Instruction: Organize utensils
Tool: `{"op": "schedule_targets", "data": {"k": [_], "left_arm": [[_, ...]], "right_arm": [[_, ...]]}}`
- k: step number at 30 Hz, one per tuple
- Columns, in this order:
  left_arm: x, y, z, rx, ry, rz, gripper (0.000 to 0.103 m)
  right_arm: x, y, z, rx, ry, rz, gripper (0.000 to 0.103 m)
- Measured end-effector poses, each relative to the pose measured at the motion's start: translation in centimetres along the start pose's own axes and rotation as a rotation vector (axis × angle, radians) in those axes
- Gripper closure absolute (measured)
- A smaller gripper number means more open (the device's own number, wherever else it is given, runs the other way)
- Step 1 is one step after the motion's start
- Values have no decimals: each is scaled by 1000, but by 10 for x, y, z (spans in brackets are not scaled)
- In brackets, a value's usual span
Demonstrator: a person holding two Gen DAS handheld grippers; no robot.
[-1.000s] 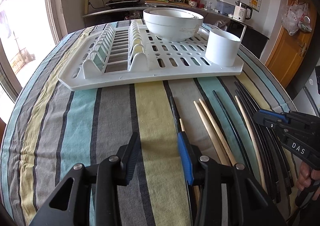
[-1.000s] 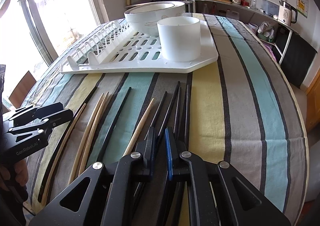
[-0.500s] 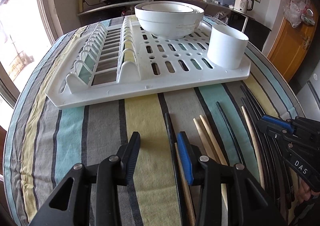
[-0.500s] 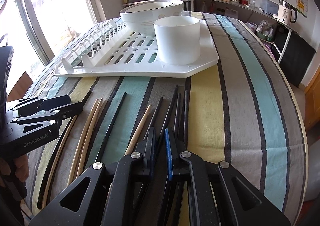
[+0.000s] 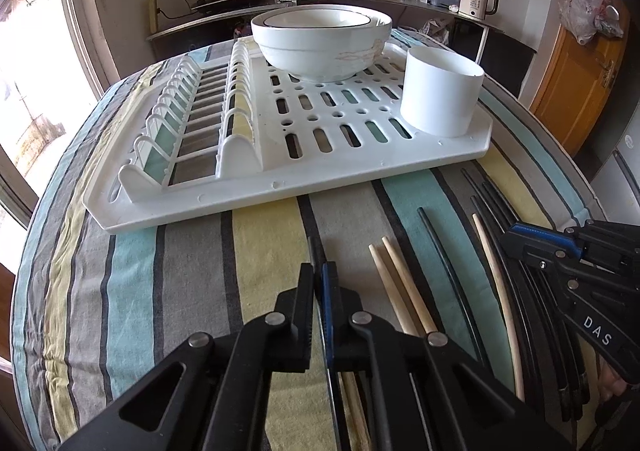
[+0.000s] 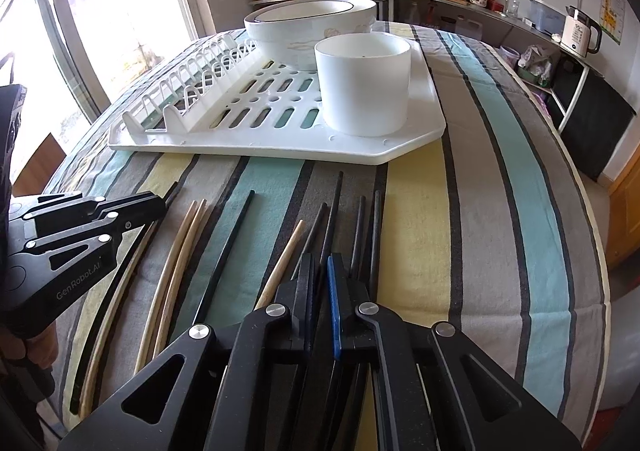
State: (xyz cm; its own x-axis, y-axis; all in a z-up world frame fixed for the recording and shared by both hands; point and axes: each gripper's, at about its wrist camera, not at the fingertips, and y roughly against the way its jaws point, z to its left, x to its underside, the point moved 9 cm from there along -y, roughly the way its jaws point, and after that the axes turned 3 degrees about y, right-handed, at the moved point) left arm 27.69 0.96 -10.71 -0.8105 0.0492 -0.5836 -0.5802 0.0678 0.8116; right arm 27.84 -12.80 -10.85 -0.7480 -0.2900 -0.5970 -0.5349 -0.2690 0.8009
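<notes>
Left tool: jaws closed to a narrow slit on a single black chopstick, whose tip projects ahead of the fingertips above the striped tablecloth. Right tool: jaws nearly closed around a black chopstick that runs forward between them; whether it is lifted clear of the cloth cannot be told. The remaining chopsticks lie loose on the table in front of both tools, roughly parallel: a pair of wooden chopsticks just right of the left tool, a lone black one beside them, another wooden chopstick touching the right tool's left finger, and further black ones at its right. Beyond the chopsticks sits a white drying rack, its near edge close to their tips. On the rack's right front corner stands a white cylindrical holder, upright; behind it rest stacked white bowls.
</notes>
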Motion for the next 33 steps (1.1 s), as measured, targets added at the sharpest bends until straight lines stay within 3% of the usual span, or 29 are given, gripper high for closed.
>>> {"op": "schedule_targets", "data": {"k": [13,25,33], "left_arm": [[-12,58,2,86,15,-114,99],[-33,132,10,117,31,-249,99],[-40,169,8,121,25,-325,100]], "right_arm": [[-14,46,10,-89,-23,-120,98],[-34,105,14,-130,-28,-275,98],[-33,131,15,-137,-25,-334,98]]}}
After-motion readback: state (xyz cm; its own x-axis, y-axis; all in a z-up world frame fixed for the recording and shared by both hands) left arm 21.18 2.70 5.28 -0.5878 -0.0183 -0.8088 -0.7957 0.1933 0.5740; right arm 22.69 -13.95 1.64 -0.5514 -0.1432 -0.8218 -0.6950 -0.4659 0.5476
